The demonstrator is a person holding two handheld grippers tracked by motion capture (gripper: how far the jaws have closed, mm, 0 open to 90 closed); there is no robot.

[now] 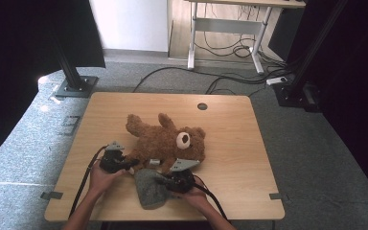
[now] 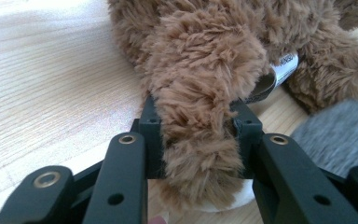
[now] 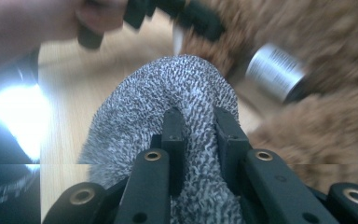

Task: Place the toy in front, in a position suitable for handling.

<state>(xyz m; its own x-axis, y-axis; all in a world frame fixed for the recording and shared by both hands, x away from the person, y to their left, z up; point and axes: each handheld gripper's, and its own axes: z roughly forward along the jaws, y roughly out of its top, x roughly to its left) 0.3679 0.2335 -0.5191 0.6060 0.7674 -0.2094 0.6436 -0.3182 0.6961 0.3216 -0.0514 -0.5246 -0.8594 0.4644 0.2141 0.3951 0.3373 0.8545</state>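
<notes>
Black left tongs (image 2: pixel 193 135) clamping teddy leg (image 2: pixel 200 116), wrist level

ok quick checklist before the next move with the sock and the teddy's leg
1. Left tool clamped on the teddy's leg: ok.
2. Right tool pinching the grey sock: ok.
3. Sock opening spread for the leg: cannot tell.
4. Sock close to the leg: ok, it lies beside the teddy bear.
5. White tag clear of the left tool's grip: ok.
6. Table has room: ok.

Black tongs (image 1: pixel 135 165), brass-ringed screw holes
</notes>
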